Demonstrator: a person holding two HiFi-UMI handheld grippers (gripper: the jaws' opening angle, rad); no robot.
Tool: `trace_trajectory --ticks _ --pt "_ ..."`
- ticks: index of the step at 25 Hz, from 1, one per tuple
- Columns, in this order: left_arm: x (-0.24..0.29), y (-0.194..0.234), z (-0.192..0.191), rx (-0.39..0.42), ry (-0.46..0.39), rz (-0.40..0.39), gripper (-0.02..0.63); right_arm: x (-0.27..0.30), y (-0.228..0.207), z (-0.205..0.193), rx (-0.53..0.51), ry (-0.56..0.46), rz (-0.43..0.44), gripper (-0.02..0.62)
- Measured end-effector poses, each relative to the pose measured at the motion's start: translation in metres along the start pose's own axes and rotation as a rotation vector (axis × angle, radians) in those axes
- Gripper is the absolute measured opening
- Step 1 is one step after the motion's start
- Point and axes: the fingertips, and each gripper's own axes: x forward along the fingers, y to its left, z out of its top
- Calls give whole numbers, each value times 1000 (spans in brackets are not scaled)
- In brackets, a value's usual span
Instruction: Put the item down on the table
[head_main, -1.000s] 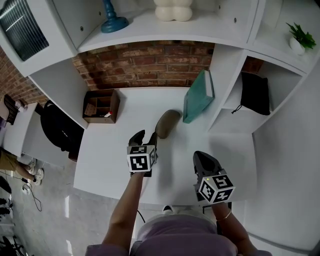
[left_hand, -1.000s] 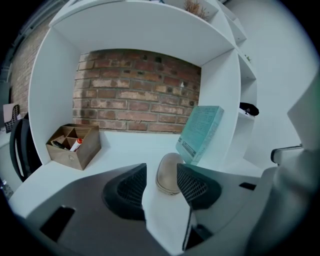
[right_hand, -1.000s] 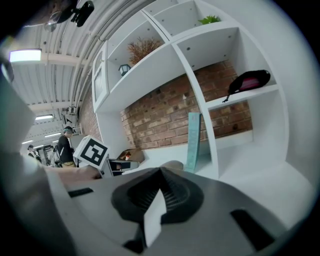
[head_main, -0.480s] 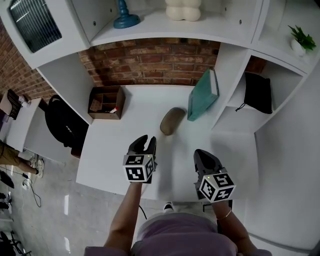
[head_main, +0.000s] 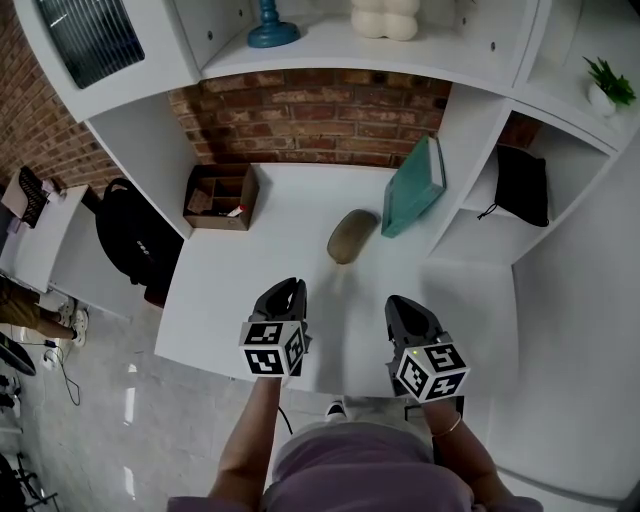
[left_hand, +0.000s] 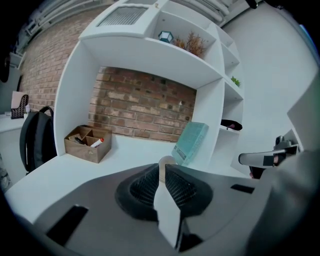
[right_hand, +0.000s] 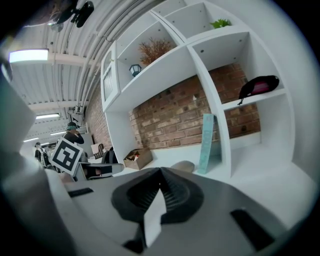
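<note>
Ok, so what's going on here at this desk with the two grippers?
A person holds a gripper in each hand over the near edge of the white table. The brown oval item lies on the table by itself, next to the teal book leaning on the shelf divider. Neither gripper touches it. The left gripper has fingers that have just been closing with nothing between them. The right gripper is shut and empty. The item looks already set down.
</note>
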Motion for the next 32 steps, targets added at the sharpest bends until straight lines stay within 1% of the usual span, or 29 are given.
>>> trace_trajectory --ticks 6,10,17,32 --pt "-16 0 -1 11 -14 6 9 -2 5 -1 -5 -2 1 2" --pt "-24 0 -3 8 -22 7 2 -4 9 -1 -12 -4 4 2" --pt "-36 1 -2 -9 -40 4 2 -7 13 0 -24 -2 -1 0" --pt "-45 -2 -2 -20 -57 -4 2 -13 16 -1 -45 -1 -9 0"
